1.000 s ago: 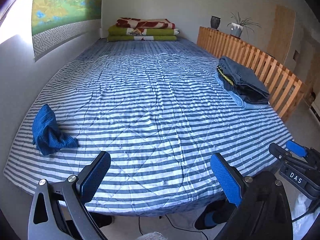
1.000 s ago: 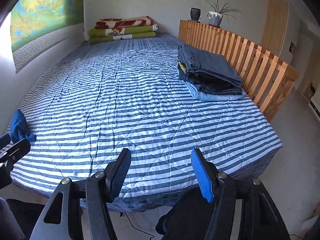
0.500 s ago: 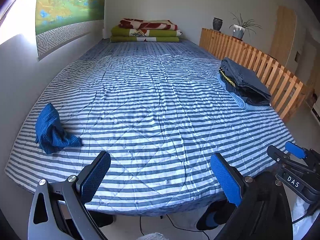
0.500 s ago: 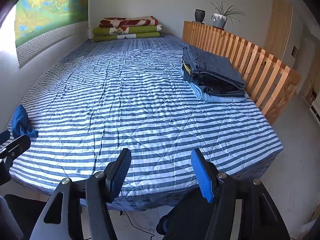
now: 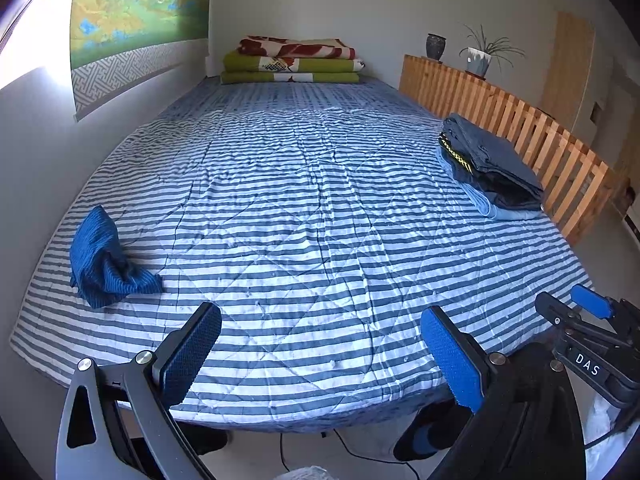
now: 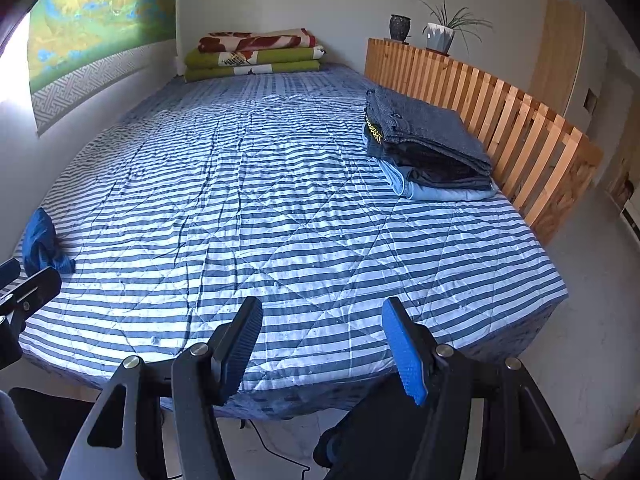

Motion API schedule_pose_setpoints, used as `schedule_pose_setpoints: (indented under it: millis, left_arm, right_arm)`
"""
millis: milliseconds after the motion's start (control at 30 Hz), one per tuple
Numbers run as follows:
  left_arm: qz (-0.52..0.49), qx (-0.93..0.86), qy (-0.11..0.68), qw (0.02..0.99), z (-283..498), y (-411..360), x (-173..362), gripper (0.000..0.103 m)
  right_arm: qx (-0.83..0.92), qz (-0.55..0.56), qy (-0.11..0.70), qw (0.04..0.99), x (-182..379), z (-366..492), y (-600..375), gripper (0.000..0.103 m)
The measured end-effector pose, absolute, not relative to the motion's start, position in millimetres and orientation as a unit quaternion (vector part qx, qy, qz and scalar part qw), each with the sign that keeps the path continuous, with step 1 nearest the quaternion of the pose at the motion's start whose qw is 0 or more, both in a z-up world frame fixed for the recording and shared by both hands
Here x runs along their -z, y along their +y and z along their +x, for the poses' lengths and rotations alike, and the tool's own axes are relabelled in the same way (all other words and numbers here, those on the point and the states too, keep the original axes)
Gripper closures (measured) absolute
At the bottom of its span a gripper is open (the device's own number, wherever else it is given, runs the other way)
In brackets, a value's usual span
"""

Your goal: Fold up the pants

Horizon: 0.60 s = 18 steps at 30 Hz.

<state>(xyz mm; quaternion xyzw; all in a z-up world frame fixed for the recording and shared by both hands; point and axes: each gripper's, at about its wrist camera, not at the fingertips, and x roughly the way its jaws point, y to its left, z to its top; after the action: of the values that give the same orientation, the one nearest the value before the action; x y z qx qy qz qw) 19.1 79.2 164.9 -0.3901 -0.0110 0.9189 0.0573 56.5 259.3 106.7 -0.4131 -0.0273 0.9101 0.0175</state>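
Bed with blue-and-white striped quilted cover [image 5: 312, 216]: fills the middle of both views, surface lightly creased.

Stack of folded pants, dark grey denim on top, black beneath, pale blue at the bottom [image 6: 428, 148]: lies on the cover near its right edge, just beside the slatted wooden rail [image 6: 516, 120].

Crumpled dark-blue ribbed cloth [image 5: 102, 260]: lies loose near the left edge of the cover, well apart from the stack; whether it is a garment cannot be told.

Left gripper, black arms with blue textured pads [image 5: 320, 354]: jaws spread wide, nothing between them, held over the near end of the bed and clear of the cover.

Right gripper, same make [image 6: 322, 348]: jaws apart, nothing between them, also over the near end of the bed.

Folded blankets, red-patterned over green [image 5: 294, 60]: piled at the far end against the wall.

Dark vase [image 6: 400, 28] and potted plant in a pale pot [image 6: 440, 36]: stand beyond the rail.

Green and yellow wall hanging [image 5: 136, 12]: on the left wall
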Motion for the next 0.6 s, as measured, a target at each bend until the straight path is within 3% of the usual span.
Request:
schedule_pose_setpoints:
  millis: [600]
  left_arm:
    - [-0.394,-0.917,-0.013,0.062,17.9,71.8,-159.2,0.002]
  right_arm:
    - [-0.909,-0.415,-0.031,0.016,-104.0,56.3,258.1,0.045]
